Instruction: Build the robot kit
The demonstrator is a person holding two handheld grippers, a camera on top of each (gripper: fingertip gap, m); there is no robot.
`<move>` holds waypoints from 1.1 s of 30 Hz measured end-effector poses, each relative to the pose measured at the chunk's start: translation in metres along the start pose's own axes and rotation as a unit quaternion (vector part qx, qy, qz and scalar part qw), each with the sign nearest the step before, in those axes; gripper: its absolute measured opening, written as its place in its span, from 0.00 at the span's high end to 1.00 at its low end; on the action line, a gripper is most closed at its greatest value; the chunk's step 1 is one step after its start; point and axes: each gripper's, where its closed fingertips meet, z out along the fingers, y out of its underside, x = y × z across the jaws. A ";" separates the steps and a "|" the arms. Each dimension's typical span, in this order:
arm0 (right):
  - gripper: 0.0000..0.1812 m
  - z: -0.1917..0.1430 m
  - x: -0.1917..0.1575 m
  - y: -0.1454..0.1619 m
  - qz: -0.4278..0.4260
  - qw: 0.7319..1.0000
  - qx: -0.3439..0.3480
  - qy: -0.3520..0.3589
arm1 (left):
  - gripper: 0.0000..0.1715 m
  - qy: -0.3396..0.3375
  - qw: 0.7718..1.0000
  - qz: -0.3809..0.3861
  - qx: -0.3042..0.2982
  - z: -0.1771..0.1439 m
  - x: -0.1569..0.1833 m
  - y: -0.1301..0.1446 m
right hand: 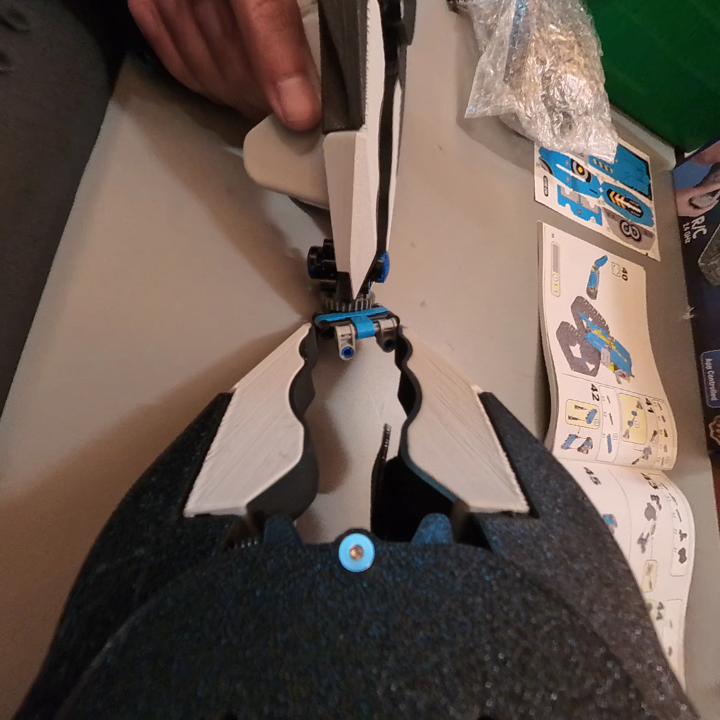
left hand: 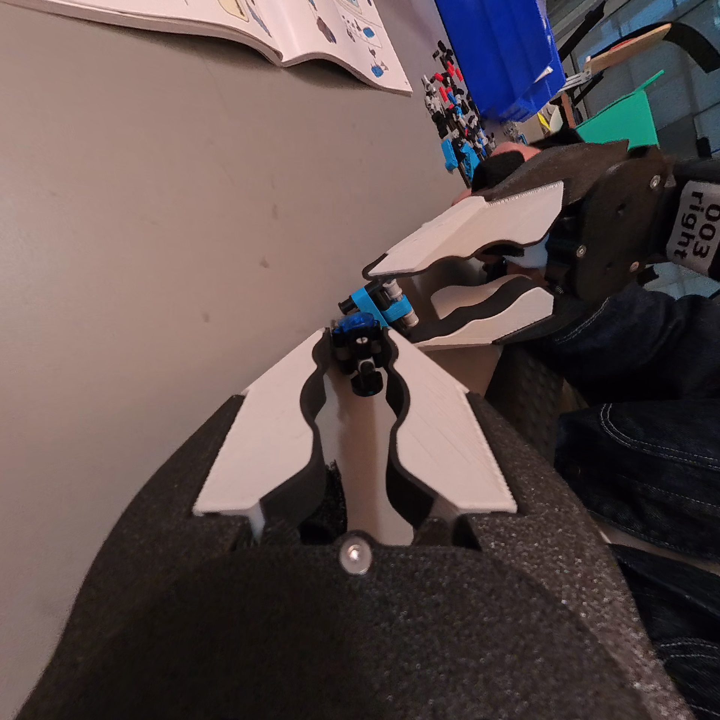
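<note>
Right wrist view shows the right hand-held gripper [right hand: 356,329] clenched on a small blue and grey brick assembly [right hand: 356,325], which sits crosswise between the two fingertips, with its long axis running from one finger to the other and two grey pins pointing back toward the camera. Directly ahead, touching the far side of this assembly, is the left hand-held gripper [right hand: 360,288]. It comes in from the top of the picture, almost in line with the right one, so the two tips meet nose to nose above the grey bench [right hand: 175,253]. In the left wrist view the left hand-held gripper [left hand: 356,337] is clenched on a black piece with a blue round cap [left hand: 356,350], whose long axis lies along the fingers. The blue and grey assembly is just beyond it, a little to the right, under the upper finger of the right hand-held gripper. An open instruction booklet [right hand: 607,350] lies well apart, on the right side of the bench.
</note>
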 end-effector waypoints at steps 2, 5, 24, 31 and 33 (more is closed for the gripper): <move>0.79 0.002 -0.001 0.001 -0.001 1.000 -0.005 0.015 | 0.85 -0.002 1.000 -0.011 0.003 -0.001 -0.002 -0.001; 0.82 0.007 -0.002 0.008 0.022 0.999 -0.033 0.036 | 0.85 0.000 1.000 -0.029 0.004 -0.002 -0.003 -0.002; 0.68 -0.006 -0.010 0.003 0.183 0.979 0.054 -0.077 | 0.85 0.008 0.997 -0.068 0.019 -0.004 -0.004 -0.005; 0.66 -0.064 0.012 -0.030 0.300 0.921 0.203 -0.144 | 0.85 0.232 0.952 -0.044 0.194 -0.052 0.062 -0.057; 0.54 -0.090 0.011 -0.061 0.395 0.830 0.296 -0.260 | 0.85 0.277 0.934 0.001 0.226 -0.068 0.084 -0.064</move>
